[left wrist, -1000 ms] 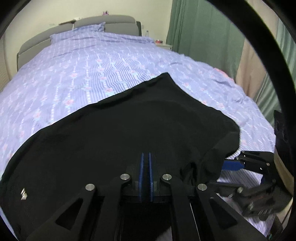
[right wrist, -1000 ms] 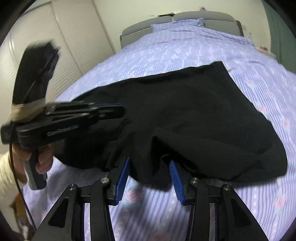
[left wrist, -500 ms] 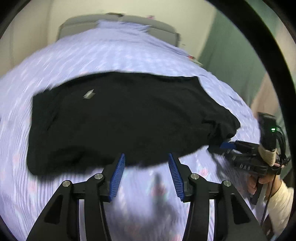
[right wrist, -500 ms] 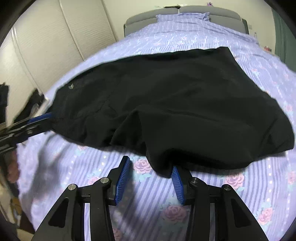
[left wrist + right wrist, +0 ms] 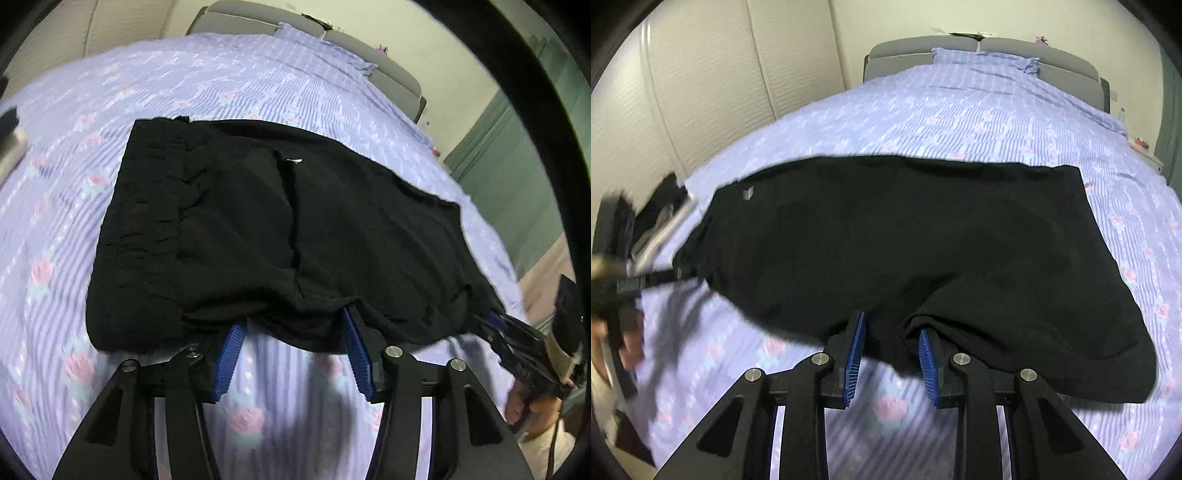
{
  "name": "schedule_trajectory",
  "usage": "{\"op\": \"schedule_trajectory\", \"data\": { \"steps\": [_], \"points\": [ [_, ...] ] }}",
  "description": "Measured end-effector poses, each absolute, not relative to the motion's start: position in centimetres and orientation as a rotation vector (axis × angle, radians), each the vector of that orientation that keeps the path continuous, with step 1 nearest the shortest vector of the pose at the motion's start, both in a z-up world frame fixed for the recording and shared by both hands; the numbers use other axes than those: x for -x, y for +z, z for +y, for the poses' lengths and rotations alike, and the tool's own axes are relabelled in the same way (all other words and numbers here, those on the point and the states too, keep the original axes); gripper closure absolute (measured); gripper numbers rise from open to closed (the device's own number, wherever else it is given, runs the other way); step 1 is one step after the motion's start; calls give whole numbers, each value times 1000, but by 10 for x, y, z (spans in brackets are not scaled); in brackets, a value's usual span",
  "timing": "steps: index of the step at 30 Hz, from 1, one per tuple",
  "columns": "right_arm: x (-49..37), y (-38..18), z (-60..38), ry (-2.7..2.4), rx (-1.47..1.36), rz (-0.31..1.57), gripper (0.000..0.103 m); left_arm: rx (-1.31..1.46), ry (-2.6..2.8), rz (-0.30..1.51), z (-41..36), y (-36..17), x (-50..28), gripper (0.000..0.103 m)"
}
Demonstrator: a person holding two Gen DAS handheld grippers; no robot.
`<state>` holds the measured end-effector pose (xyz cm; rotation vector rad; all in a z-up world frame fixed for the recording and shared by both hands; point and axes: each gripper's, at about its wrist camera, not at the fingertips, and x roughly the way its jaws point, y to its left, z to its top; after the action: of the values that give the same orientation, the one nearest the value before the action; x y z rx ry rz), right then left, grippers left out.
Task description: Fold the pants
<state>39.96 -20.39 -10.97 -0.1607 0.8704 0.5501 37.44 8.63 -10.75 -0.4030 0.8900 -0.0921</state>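
Observation:
Black pants lie folded on the purple flowered bed sheet; the elastic waistband is at the left in the left wrist view. They also show in the right wrist view, with a small grey tag at the upper left. My left gripper is open at the pants' near edge, its blue pads astride the hem. My right gripper is open, with the near fabric edge hanging between its pads. The right gripper shows at the right edge of the left wrist view, at the pants' corner.
The bed's grey headboard and a pillow are at the far end. White wardrobe doors stand on the left. Green curtains hang on the right. A dark object lies on the bed's left edge.
My left gripper opened, let go of the pants and moved left toward the waistband end. The pants settled flat on the bed. My right gripper stayed open at the near edge.

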Motion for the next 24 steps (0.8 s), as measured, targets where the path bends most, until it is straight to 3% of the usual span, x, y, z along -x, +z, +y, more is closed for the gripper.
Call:
{"op": "schedule_trajectory", "data": {
  "steps": [7,8,9,10,19,24],
  "points": [
    [-395,-127,-210,532,201,914,74,322,-63,886,78,-107,-379,54],
    [-396,-127,-211,530,194,920,80,326,-63,888,83,-107,-377,54],
    [-397,-126,-213,531,191,928,96,327,-61,891,83,-106,-378,54],
    [-396,-124,-213,529,189,939,98,327,-58,893,86,-105,-374,54],
    [-346,-113,-241,549,107,987,100,-2,17,852,54,-85,-322,54],
    [-336,-123,-257,483,58,1004,100,-86,-5,804,40,-69,-311,46]
  ]
}}
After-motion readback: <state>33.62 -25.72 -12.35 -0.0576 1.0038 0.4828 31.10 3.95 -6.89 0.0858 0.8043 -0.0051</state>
